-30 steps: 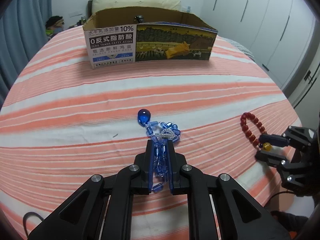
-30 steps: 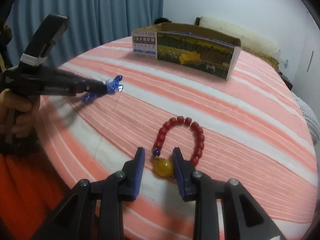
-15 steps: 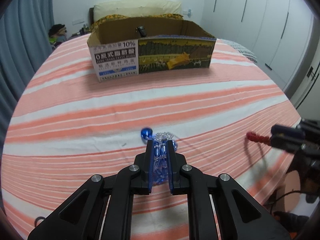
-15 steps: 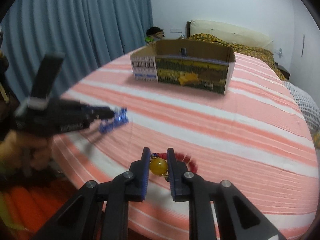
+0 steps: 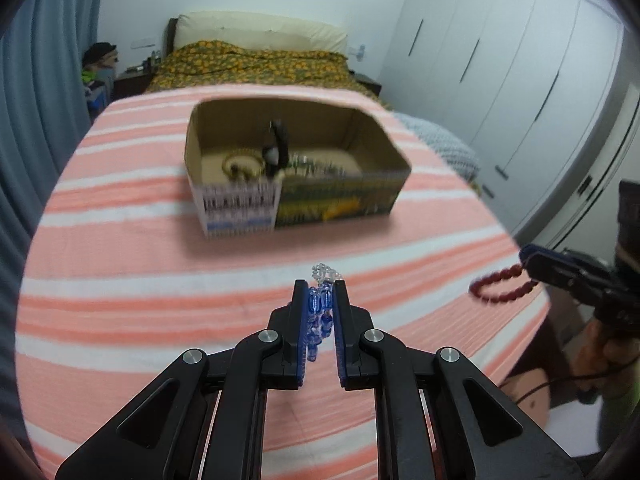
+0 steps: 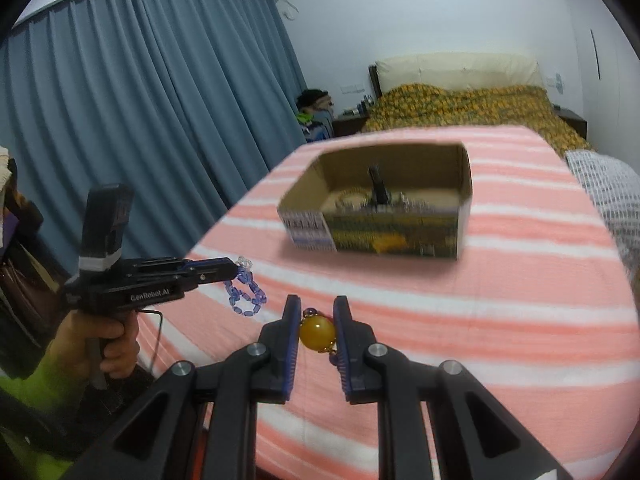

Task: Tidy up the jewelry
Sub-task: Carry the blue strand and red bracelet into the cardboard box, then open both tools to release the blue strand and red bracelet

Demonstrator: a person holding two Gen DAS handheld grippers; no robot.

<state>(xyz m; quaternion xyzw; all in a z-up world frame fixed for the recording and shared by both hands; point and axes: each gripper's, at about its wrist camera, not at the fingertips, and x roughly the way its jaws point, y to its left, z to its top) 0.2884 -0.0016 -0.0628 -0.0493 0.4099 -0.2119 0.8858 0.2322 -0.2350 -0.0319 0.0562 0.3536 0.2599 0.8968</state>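
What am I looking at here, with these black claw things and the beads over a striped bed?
These are two hand-held grabbers, each with a camera looking along its two fingers. One picture comes from the left grabber, the other from the right. The left gripper is shut on a blue bead bracelet, which dangles from it in the right view, where a hand holds its handle. The right gripper is shut on the amber bead of a red bead bracelet. Both bracelets hang above the striped bedspread. Ahead sits an open cardboard box already holding some jewelry, blurred.
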